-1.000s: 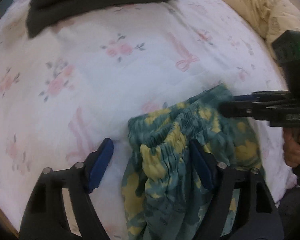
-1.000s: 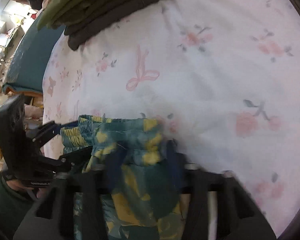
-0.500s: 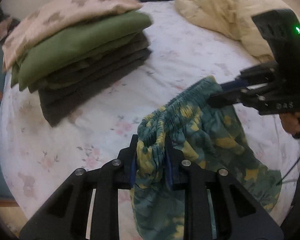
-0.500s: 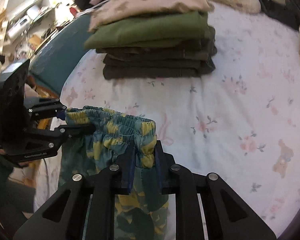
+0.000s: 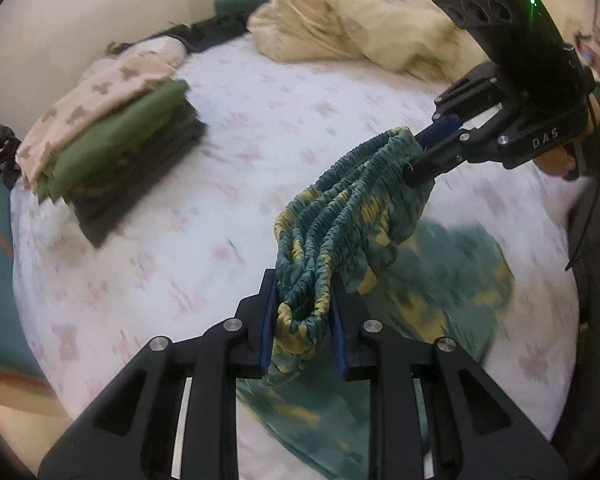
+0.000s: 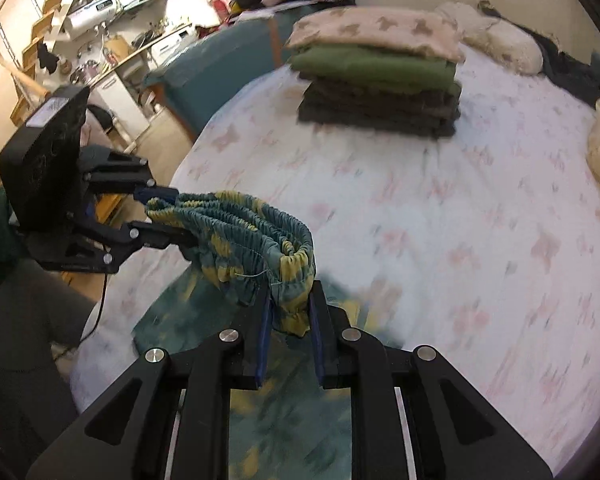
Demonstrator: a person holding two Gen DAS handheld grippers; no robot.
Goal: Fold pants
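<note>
The pants (image 5: 340,216) are teal with yellow blotches and a gathered elastic waistband. My left gripper (image 5: 302,320) is shut on one end of the waistband. My right gripper (image 6: 288,320) is shut on the other end; it also shows in the left wrist view (image 5: 424,156). The left gripper shows in the right wrist view (image 6: 164,216). The waistband (image 6: 240,228) hangs stretched between them, lifted above the bed. The legs (image 5: 440,292) hang down, blurred, toward the sheet.
The bed has a white sheet (image 6: 440,220) with pink flowers. A stack of folded clothes (image 5: 108,136) lies at the far side, also in the right wrist view (image 6: 376,72). A cream duvet (image 5: 360,16) is bunched at the back. A teal bed frame (image 6: 220,68) lies beyond.
Both grippers have shut on the waistband ends and lifted the pants up off the sheet. The waistband is now pulled longer between them.
</note>
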